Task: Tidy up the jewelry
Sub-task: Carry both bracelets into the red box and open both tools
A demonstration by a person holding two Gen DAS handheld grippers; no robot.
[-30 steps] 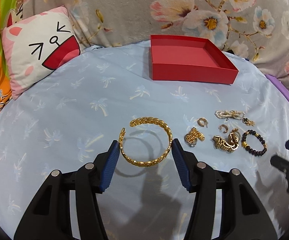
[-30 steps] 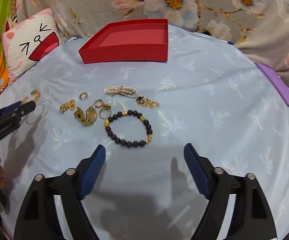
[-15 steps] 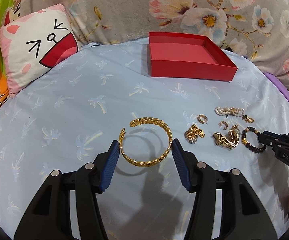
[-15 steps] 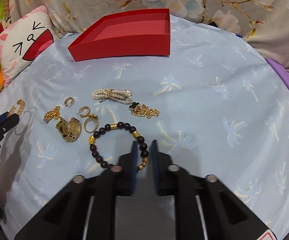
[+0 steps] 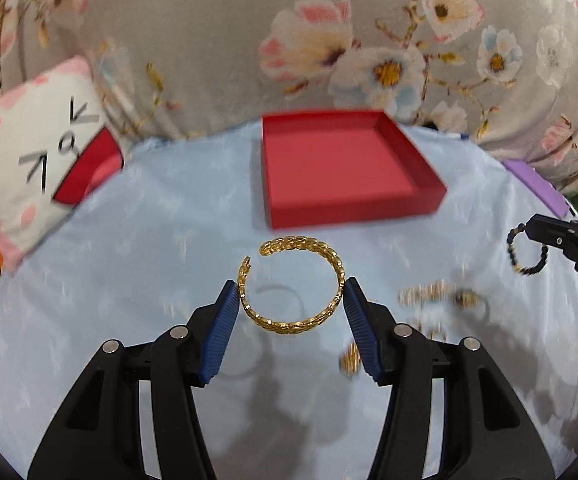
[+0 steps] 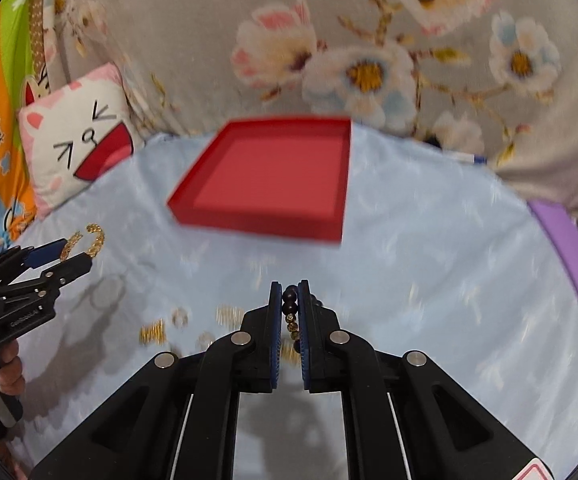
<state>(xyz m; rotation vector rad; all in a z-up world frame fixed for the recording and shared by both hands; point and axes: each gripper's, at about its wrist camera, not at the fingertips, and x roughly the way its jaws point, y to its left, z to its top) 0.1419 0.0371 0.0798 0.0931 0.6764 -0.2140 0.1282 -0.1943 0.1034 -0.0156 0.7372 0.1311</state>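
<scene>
My left gripper (image 5: pixel 292 312) clasps the gold bangle (image 5: pixel 293 285) aloft; my right gripper (image 6: pixel 289 322) pinches the dark bead bracelet (image 6: pixel 290 306), both short of the red box (image 5: pixel 345 168). Blur suggests speed, so the beads could slip.

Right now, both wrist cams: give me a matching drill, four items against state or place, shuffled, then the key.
Column 1:
1. gold cuff bangle
2. dark bead bracelet
3. red box
4. purple pad

Column 2:
A. lies at the right edge of the blue sheet
B. pinched between nearly shut blue pads
C. spanned across wide-set blue pads, lifted off the sheet
D. open-topped, nothing inside it

The left gripper carries item 1; the right gripper carries item 2.

Pairs: 1-C, 2-B, 3-D, 4-A
</scene>
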